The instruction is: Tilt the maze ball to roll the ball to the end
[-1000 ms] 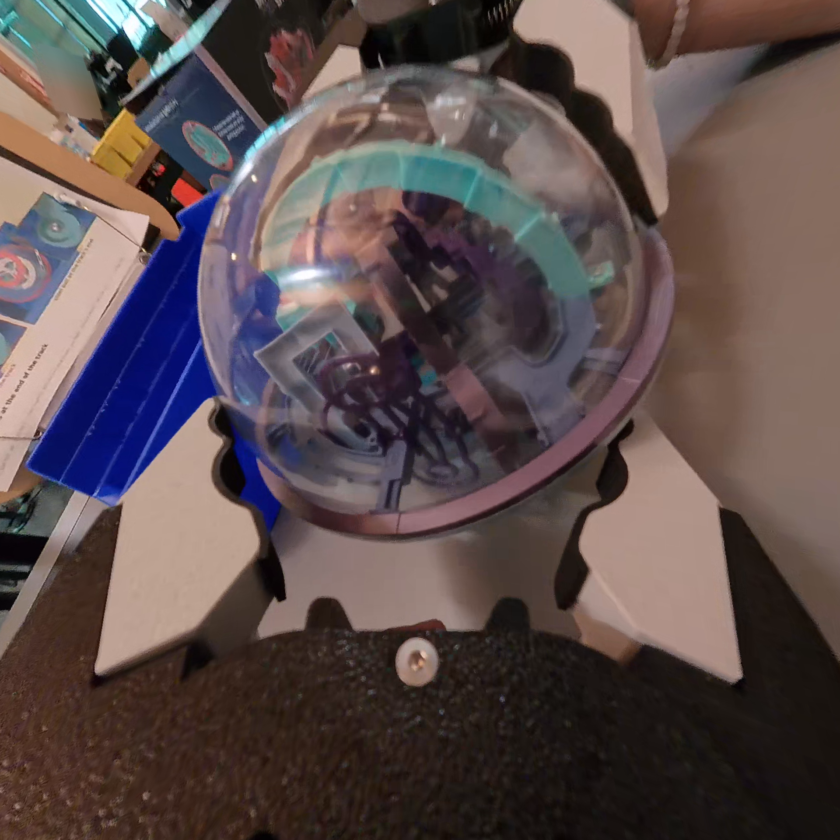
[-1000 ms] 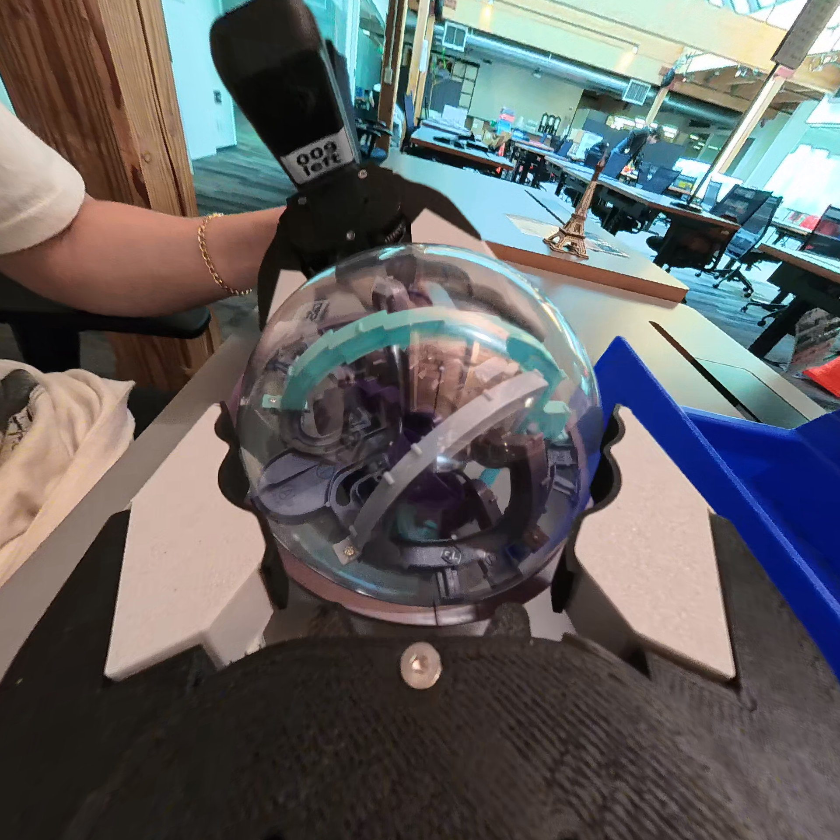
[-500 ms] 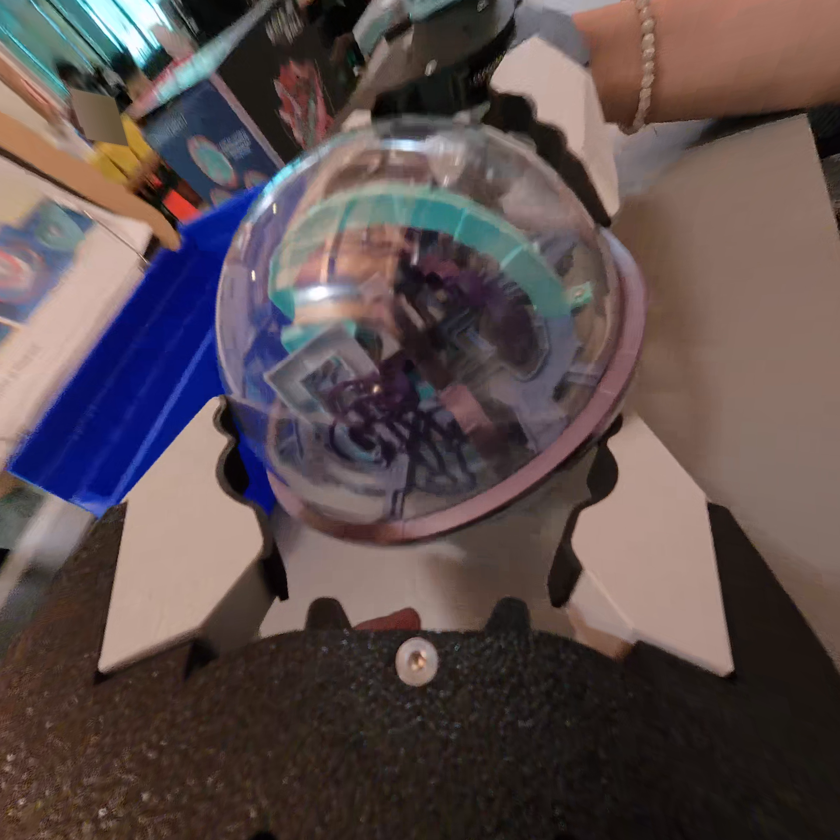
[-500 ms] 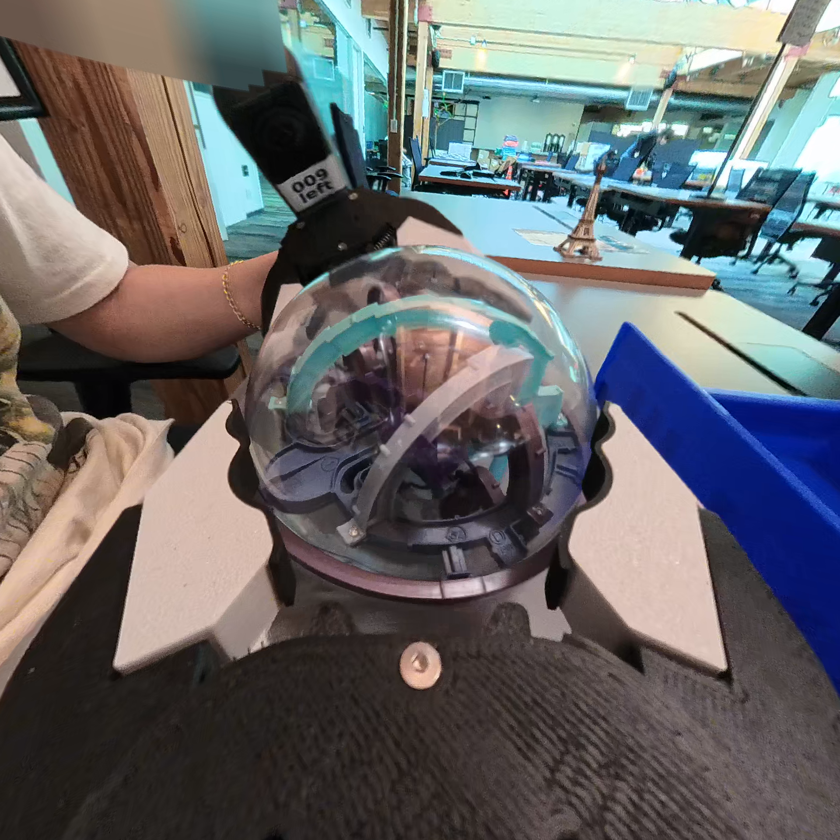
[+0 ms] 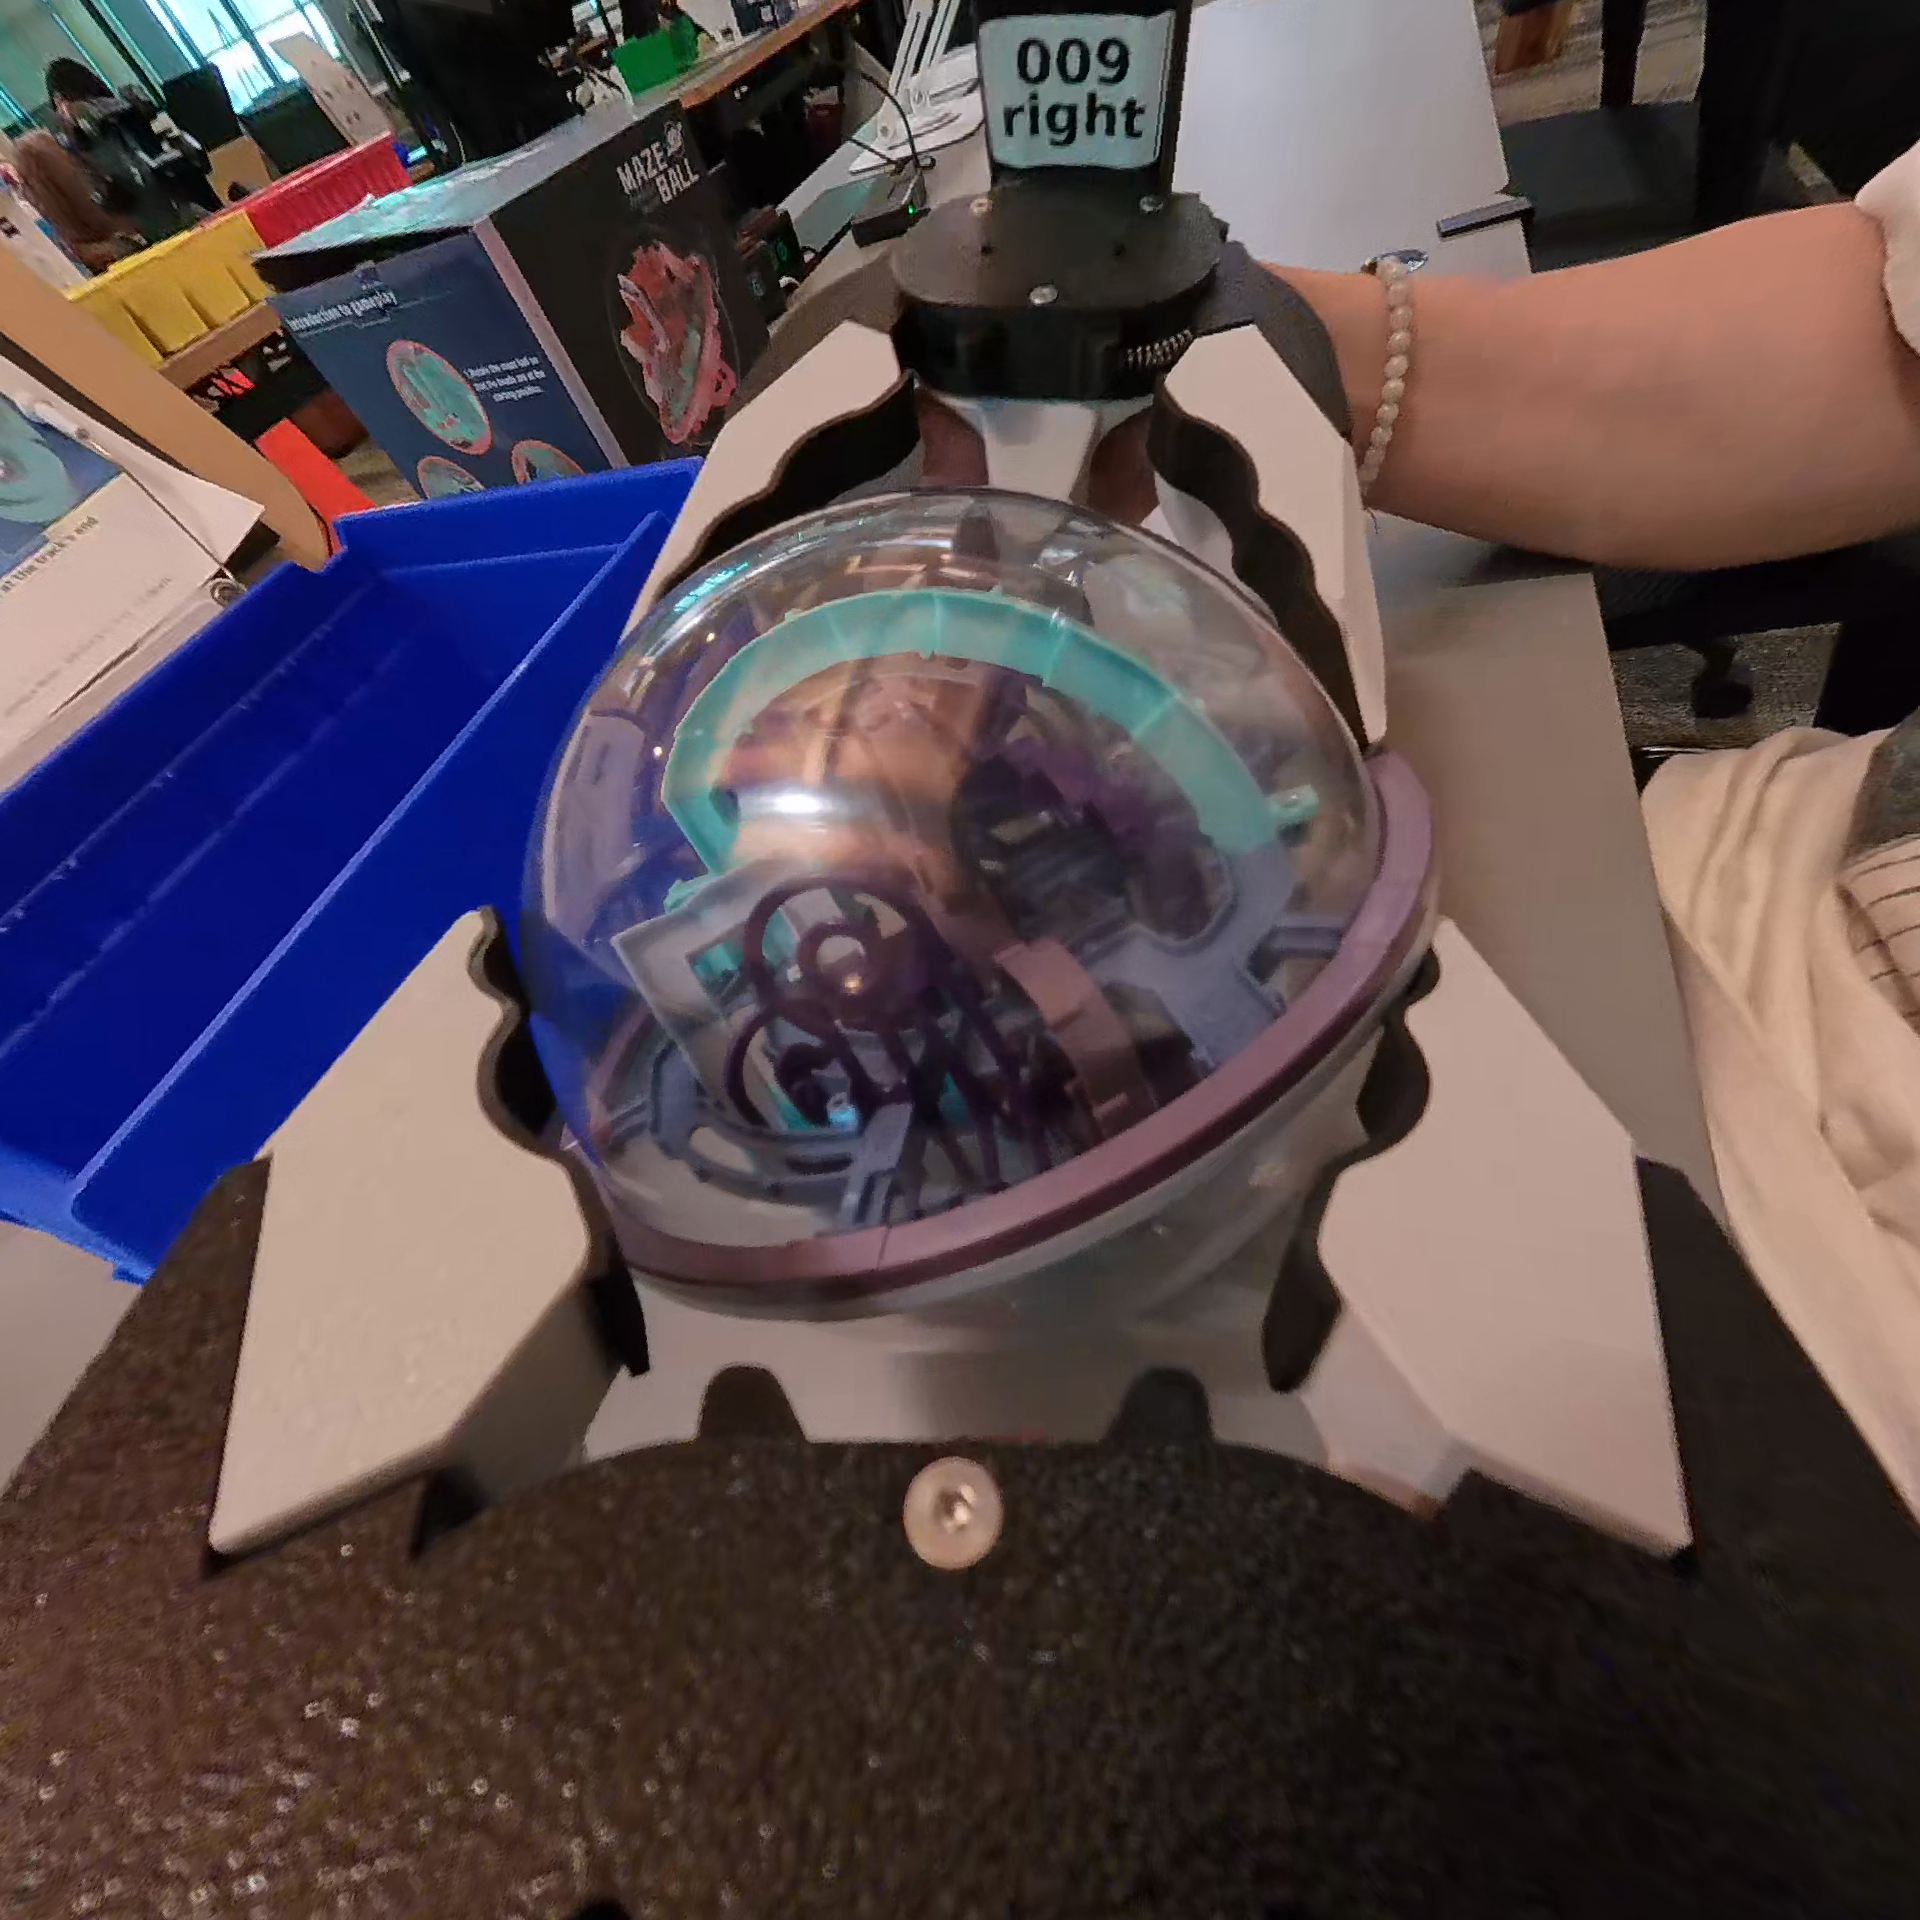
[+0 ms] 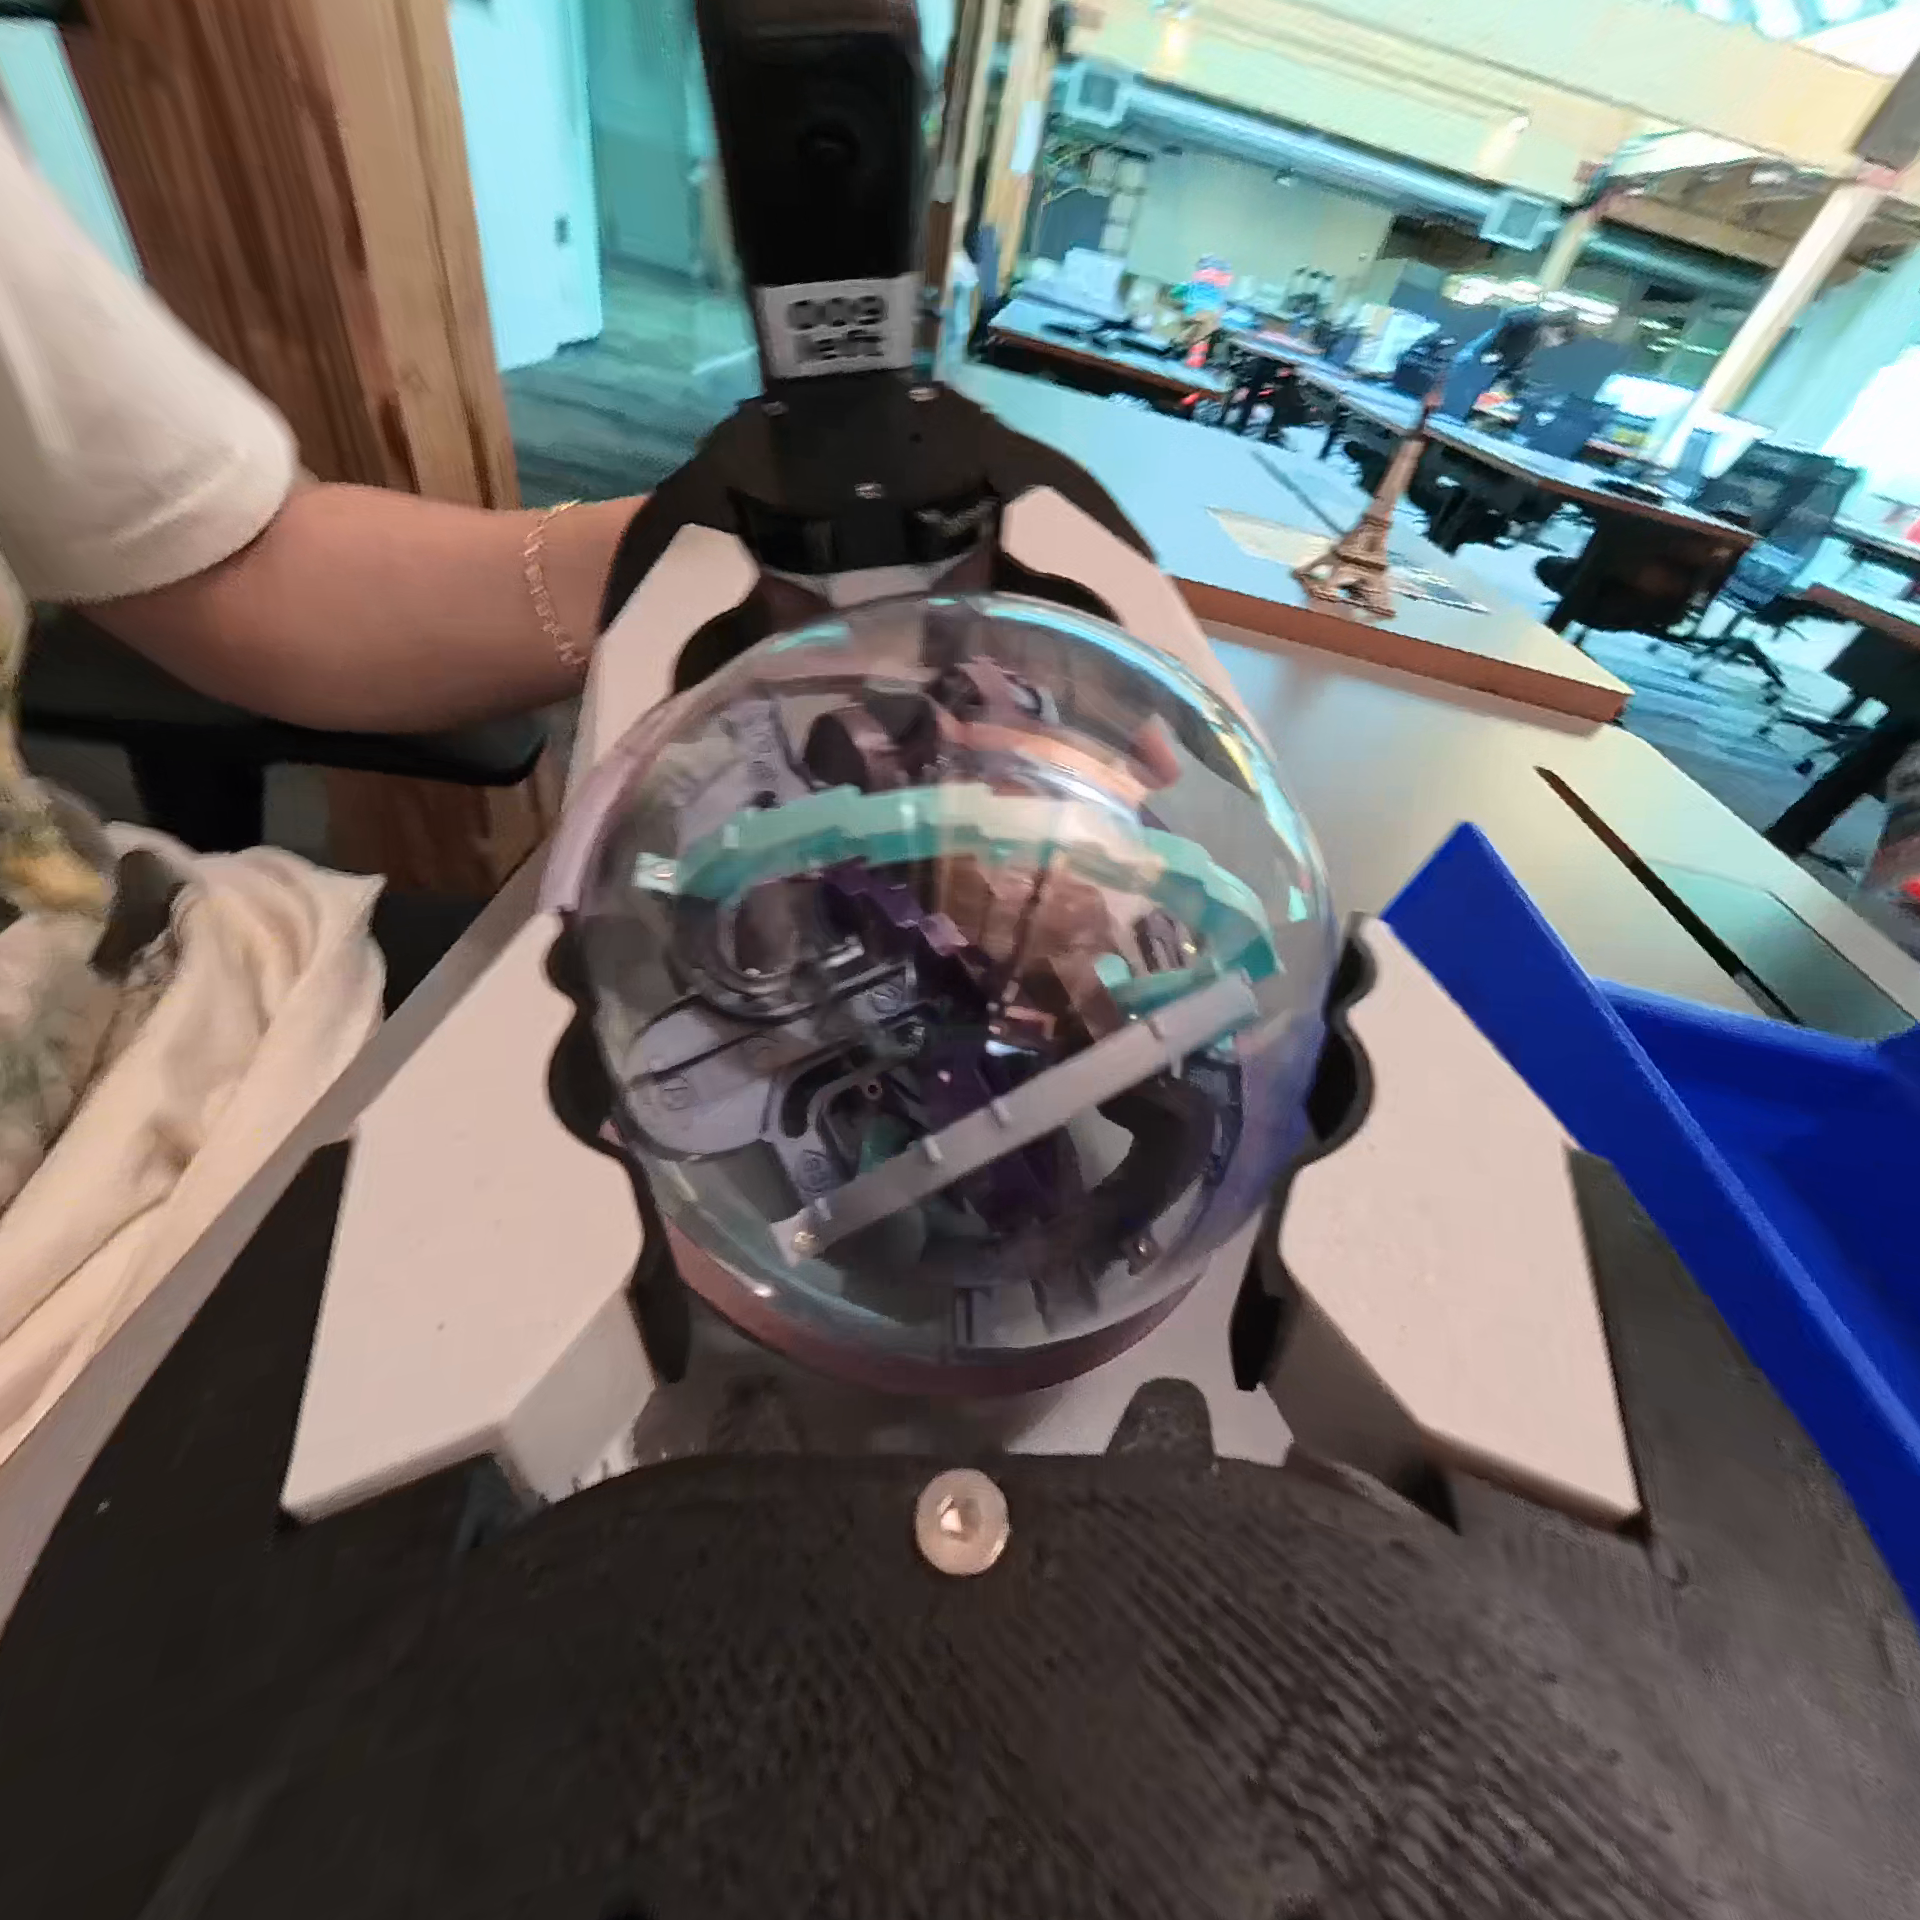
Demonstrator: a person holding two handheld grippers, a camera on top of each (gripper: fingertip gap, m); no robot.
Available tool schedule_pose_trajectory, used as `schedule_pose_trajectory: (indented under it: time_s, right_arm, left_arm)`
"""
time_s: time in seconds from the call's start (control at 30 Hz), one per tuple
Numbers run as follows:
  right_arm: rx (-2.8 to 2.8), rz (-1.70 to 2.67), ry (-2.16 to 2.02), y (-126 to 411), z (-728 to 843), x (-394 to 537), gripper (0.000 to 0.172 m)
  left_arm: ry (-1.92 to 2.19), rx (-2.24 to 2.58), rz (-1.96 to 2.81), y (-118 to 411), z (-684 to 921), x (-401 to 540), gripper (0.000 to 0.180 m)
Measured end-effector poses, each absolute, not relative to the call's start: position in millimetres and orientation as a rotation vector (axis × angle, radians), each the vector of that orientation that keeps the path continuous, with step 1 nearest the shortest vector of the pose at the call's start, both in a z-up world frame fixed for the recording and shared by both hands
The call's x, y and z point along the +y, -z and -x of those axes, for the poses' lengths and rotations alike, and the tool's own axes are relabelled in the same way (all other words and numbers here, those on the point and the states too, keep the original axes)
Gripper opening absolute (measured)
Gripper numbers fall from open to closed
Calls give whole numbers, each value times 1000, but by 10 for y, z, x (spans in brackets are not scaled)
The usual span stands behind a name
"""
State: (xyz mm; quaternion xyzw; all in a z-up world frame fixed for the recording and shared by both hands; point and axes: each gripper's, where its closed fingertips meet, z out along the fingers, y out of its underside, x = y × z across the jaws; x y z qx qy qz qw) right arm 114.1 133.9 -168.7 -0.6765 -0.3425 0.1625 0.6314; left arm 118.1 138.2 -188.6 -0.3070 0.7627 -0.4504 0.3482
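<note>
Gripping the clear plastic maze ball (image 5: 966,914) mid-frame, both grippers (image 5: 961,935) (image 6: 951,997) clamp wide; overtilting might drop its tiny ball off-track.

— What carries everything?
— A pale grey counter (image 5: 1475,665).
— And lying on it?
— A blue plastic bin (image 5: 260,790); behind the bin, a dark printed box (image 5: 499,343).

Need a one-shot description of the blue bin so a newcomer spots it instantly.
Start at the clear maze ball held between the two grippers over the grey table. Seen from the left gripper's camera, the blue bin sits just left of the sphere, in front of a dark printed box. It is the only saturated blue, open-topped, straight-walled container there.
</note>
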Motion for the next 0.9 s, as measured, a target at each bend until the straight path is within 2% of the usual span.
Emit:
schedule_pose_trajectory:
  time_s: [0.2,0.3,0.33,0.4,0.47,0.63,0.7,0.8,0.9]
  right_arm:
    - [-843,1569,-366,1708,-1122,1240,138]
    - [-812,1598,-389,1749,-1176,1256,146]
    - [-794,1609,-438,1769,-1152,1250,143]
    - [-742,1625,-490,1777,-1132,1276,151]
    - [-722,1655,-509,1794,-1152,1276,150]
    - [-694,1638,-448,1779,-1209,1346,146]
    - [-716,1657,-363,1830,-1239,1398,154]
    - [-751,1709,-251,1956,-1291,1465,156]
    - [-756,1742,-232,2038,-1296,1494,151]
  left_arm:
    - [1195,2001,781,1893,-1178,1274,155]
    - [1217,1979,756,1876,-1187,1248,156]
    - [1223,1974,764,1872,-1197,1249,156]
    - [1242,1972,827,1884,-1223,1266,157]
    - [1293,1966,874,1877,-1220,1282,157]
    - [1297,1943,984,1936,-1238,1438,157]
    - [1190,1928,1039,1974,-1258,1590,157]
    - [1154,1873,1059,1895,-1260,1709,157]
    - [1223,1836,1122,1821,-1219,1764,157]
